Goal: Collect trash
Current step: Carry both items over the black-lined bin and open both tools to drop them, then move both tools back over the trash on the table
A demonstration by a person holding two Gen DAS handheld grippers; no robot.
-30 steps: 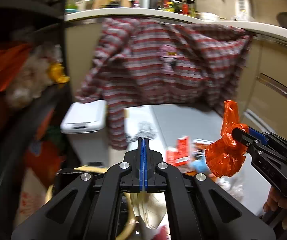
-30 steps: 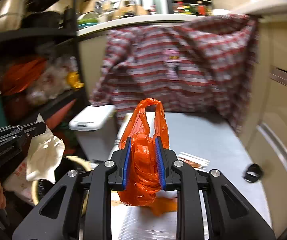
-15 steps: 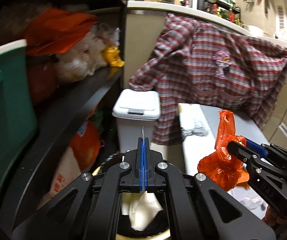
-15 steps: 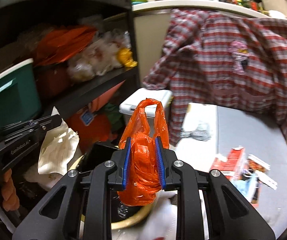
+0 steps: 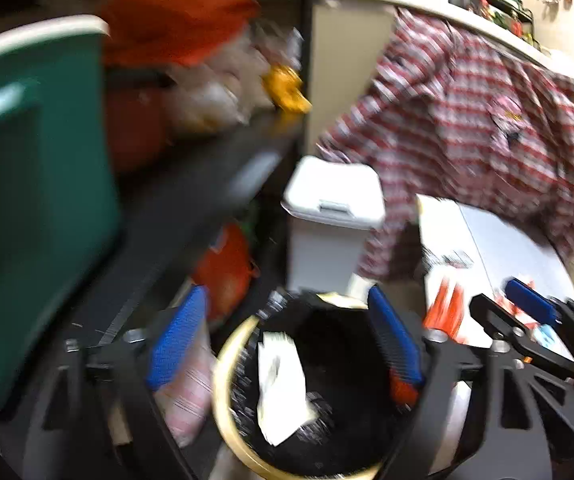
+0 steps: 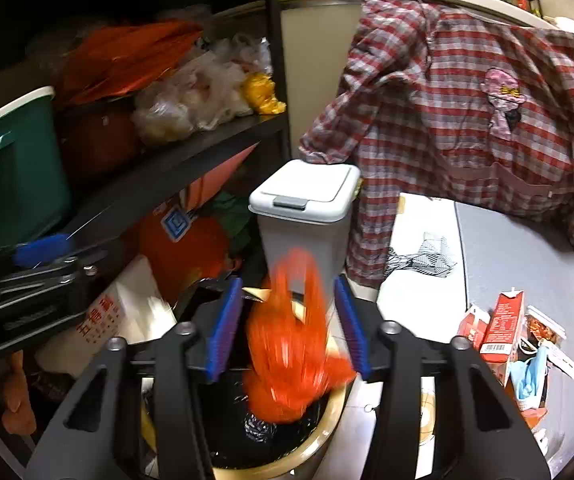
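A round bin with a tan rim (image 5: 223, 408) and black liner sits below both grippers. My left gripper (image 5: 287, 344) is open above it; a white crumpled paper (image 5: 283, 392) lies loose inside the bin. My right gripper (image 6: 289, 328) is open too, over the bin's tan rim (image 6: 319, 436). A blurred orange plastic bag (image 6: 291, 360) hangs free between its blue pads, over the liner. In the left wrist view the right gripper (image 5: 527, 328) shows at the right, open.
A white lidded bin (image 6: 305, 216) stands behind the round bin. A black shelf (image 6: 159, 160) with a green tub (image 6: 11, 168) and bags is at the left. A plaid shirt (image 6: 467, 120) hangs over a grey table (image 6: 507, 256) holding cartons (image 6: 499, 324) and wrappers.
Both grippers opened. The white paper left my left gripper and lies in the bin. The orange bag slipped free of my right gripper and is dropping toward the bin.
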